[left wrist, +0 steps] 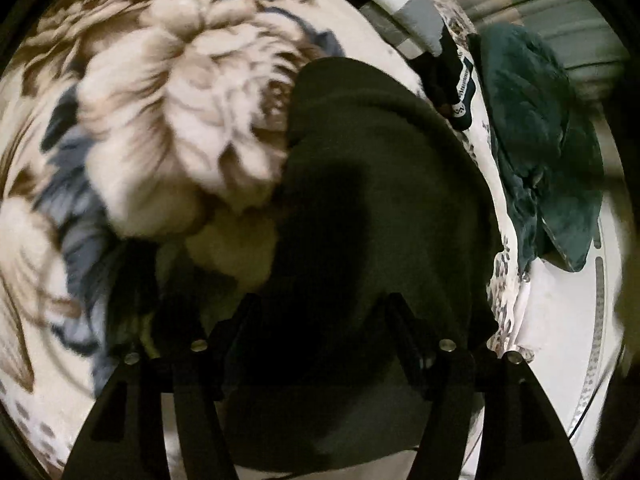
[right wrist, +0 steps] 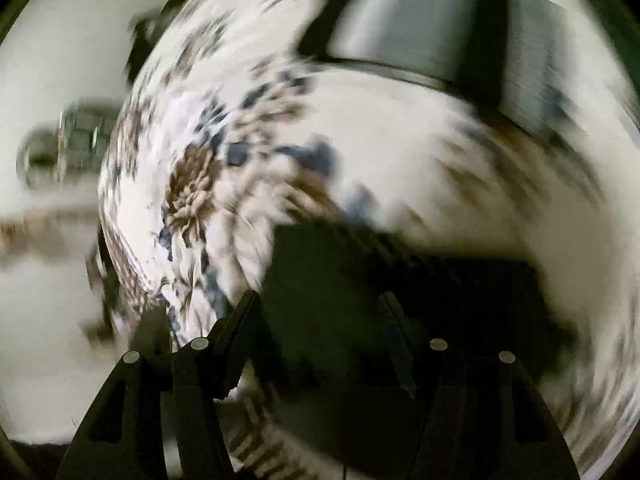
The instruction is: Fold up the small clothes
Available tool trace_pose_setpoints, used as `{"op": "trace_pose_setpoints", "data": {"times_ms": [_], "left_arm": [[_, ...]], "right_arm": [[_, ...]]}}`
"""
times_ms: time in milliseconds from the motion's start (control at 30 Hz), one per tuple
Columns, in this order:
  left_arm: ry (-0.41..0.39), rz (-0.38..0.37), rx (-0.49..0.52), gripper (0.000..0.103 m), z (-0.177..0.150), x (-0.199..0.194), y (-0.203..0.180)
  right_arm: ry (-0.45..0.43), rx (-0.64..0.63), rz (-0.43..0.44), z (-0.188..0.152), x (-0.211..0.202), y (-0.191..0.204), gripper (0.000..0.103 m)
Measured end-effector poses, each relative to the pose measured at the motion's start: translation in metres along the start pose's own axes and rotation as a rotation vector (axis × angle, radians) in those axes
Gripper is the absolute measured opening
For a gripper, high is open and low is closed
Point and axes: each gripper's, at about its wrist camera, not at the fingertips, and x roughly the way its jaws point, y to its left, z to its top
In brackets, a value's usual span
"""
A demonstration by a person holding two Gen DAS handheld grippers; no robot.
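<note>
looking down both claws, we see the dark garment (left wrist: pixel 380 200) lying flat on the flowered bedspread (left wrist: pixel 168 112), seemingly folded. our left claw (left wrist: pixel 320 320) stands wide with nothing pinched, the right claw (right wrist: pixel 320 312) likewise wide over the same cloth. we reckon this piece is about done; a teal garment (left wrist: pixel 532 128) and black garment (left wrist: pixel 452 76) wait beyond.

1 dark olive garment (left wrist: pixel 380 184) lies on 1 floral blanket (left wrist: pixel 180 100). 1 dark teal garment (left wrist: pixel 536 140) and 1 black item with a white band (left wrist: pixel 460 84) lie apart. 2 grippers show, 1 per view.
</note>
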Motion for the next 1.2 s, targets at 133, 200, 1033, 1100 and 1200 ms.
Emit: {"op": "trace_pose_setpoints", "data": {"times_ms": [133,200,1033,1100,1200], "left_arm": [[-0.003,-0.012,-0.002,0.061,0.004,0.003,0.0],[0.001,-0.022,-0.01,0.061,0.002,0.002,0.006],[0.071,0.042,-0.027,0.067,-0.004,-0.015,0.049],[0.084,0.022,-0.027,0.083,-0.001,-0.005,0.049],[0.116,-0.01,-0.046,0.103,0.008,0.009,0.041]], "right_arm": [[0.274,-0.139,-0.069,0.067,0.082,0.047,0.062],[0.405,-0.178,-0.119,0.068,0.109,0.056,0.039],[-0.096,0.388,-0.147,-0.054,-0.105,-0.17,0.074],[-0.114,0.485,-0.137,-0.095,-0.113,-0.203,0.074],[-0.115,0.546,-0.06,-0.129,-0.11,-0.237,0.074]]}}
